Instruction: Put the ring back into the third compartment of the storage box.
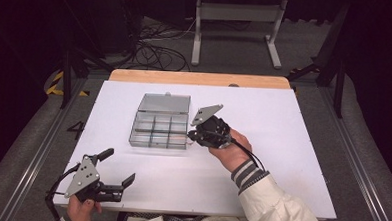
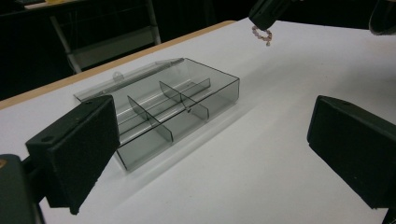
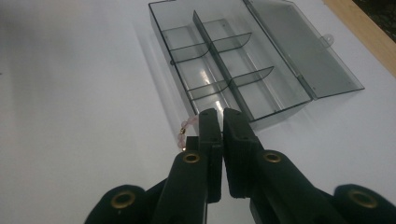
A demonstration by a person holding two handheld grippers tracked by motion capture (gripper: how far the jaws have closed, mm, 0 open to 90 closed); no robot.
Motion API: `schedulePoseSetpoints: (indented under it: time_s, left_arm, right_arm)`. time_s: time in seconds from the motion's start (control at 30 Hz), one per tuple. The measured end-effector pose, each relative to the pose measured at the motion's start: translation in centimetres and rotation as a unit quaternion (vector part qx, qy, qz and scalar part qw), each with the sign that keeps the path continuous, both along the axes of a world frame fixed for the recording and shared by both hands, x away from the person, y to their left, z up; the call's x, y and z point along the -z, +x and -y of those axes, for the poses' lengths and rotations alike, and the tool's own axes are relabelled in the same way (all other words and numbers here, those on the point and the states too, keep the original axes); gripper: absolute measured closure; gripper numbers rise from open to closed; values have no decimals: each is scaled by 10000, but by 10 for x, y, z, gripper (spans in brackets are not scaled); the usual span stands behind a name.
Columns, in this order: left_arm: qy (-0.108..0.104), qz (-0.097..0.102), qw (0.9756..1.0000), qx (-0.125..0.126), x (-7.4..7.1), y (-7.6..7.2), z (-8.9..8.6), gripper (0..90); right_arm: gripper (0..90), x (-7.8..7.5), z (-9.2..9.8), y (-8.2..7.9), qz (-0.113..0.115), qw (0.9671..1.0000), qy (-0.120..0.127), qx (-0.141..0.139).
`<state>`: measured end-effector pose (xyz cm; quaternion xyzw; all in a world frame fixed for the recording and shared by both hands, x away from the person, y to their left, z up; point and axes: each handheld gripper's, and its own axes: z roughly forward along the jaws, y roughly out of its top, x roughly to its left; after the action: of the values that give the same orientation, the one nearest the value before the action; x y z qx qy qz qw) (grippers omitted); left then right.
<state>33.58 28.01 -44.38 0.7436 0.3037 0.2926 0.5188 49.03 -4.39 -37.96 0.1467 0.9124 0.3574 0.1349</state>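
A small bead bracelet (image 3: 185,132) of pale pink beads hangs from the tips of the right gripper (image 3: 219,122), whose fingers are clenched on it; in the left gripper view the same bracelet (image 2: 262,35) dangles clear above the desk (image 1: 261,183). It sits just off the near right corner of the clear plastic organizer box (image 1: 159,129), which lies toward the far middle of the desk with its lid (image 1: 165,103) folded back flat toward the far edge and its six compartments apparently bare. The step in hand looks like carrying the bracelet to the box. Next, the right gripper needs to go over one compartment, lower between the dividers, and let go. The left gripper (image 1: 115,168) rests near the desk's near left corner, fingers spread wide and grasping nothing.
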Motion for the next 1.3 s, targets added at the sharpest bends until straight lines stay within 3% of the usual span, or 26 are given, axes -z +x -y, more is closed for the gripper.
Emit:
schedulePoseSetpoints:
  time_s: [0.5,1.0,1.3]
  left_arm:
    - [-27,0,10000,10,0,0,0,28]
    - [-22,49,10000,30,-1,1,-1,28]
    - [-46,15,10000,30,-1,1,-1,28]
  right_arm:
    - [871,0,-12,19,-1,9997,178,136]
    - [870,2,-29,37,3,9995,135,289]
    - [870,8,-39,56,-46,9988,123,465]
